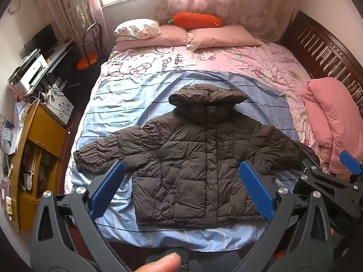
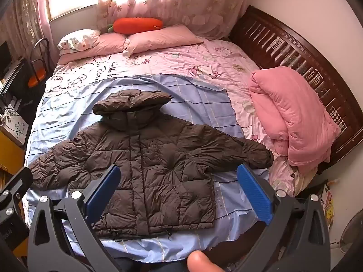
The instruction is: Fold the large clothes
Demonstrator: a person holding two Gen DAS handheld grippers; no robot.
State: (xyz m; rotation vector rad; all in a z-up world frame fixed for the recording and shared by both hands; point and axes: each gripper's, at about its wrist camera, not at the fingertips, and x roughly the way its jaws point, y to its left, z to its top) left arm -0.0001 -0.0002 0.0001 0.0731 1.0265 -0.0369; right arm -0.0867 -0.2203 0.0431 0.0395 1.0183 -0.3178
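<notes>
I read "Hello K" on the pink sheet; the brown puffer jacket lies flat, sleeves spread; left gripper and right gripper gape wide, empty.

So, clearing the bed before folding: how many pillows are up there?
3, all along the window end: a white printed pillow on the left atop a pink pillow, and another pink pillow right of them. More may be hidden.
</notes>
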